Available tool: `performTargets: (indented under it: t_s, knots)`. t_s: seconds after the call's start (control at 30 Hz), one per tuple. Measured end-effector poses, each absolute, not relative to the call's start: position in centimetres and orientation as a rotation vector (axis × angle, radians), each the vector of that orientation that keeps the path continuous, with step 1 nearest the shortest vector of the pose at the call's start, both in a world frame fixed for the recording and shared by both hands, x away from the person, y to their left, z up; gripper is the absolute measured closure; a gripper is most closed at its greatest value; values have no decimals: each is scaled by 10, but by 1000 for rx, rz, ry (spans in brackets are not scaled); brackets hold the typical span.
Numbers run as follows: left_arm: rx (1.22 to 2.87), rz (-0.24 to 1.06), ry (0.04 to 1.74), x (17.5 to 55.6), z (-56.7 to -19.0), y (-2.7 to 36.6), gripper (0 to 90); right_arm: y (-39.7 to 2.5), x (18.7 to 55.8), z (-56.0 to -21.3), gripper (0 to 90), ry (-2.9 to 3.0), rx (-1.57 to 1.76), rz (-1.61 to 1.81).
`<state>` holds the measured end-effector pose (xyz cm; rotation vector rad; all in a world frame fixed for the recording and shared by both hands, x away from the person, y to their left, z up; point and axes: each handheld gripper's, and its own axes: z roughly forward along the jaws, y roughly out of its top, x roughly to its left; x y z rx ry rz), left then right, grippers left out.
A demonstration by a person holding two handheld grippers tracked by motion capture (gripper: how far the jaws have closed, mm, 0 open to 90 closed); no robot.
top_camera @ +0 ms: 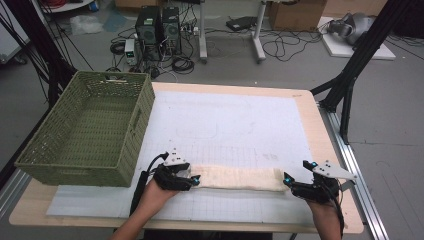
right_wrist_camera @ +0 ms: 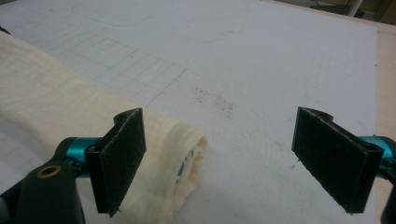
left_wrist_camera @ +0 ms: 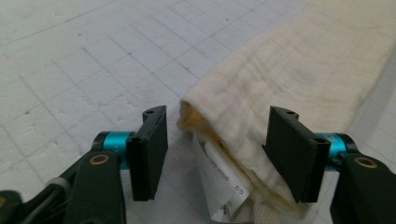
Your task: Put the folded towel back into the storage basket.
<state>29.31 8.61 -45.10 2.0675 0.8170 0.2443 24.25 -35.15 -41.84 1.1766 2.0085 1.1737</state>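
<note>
Both grippers are open: the left gripper (left_wrist_camera: 212,156) straddles the rolled cloth's (top_camera: 237,177) end, while the right gripper (right_wrist_camera: 217,158) sits off-centre; closing there may miss and unroll it.

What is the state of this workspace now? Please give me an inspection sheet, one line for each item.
Surface: wooden table under a white grid mat, faint stains.
Job's things: cream folded cloth lying near the front edge; green woven basket at left, nothing seen inside.
Clutter: nothing seen.
Grippers: left hand-held gripper open around one cloth end; right hand-held gripper open at the other end.
Cables: black cable trailing from the left one.
Surroundings: computer towers, floor wiring, cardboard boxes.
</note>
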Motion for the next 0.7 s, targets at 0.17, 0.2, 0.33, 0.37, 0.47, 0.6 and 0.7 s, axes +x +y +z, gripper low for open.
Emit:
performTargets:
  t_s: [0.17,0.2,0.33,0.37,0.47,0.6,0.7]
  knots:
    - [2085,235,776,290,-451,84,564,-351,243,-419,159,2008,1179,1177]
    - [2081,221,772,290,-451,84,627,-350,243,-419,159,2010,1179,1178]
    - [2074,197,748,289,-451,85,805,-350,243,-419,159,2013,1175,1174]
    - [2066,196,754,289,-451,85,809,-350,243,-419,159,2011,1173,1178]
    - [2050,202,765,289,-451,87,814,-351,242,-418,159,2001,1170,1178]
    - [2005,209,754,286,-450,92,813,-352,242,-418,159,1993,1170,1179]
    - [1996,212,747,286,-449,94,813,-349,242,-418,159,1994,1154,1160]
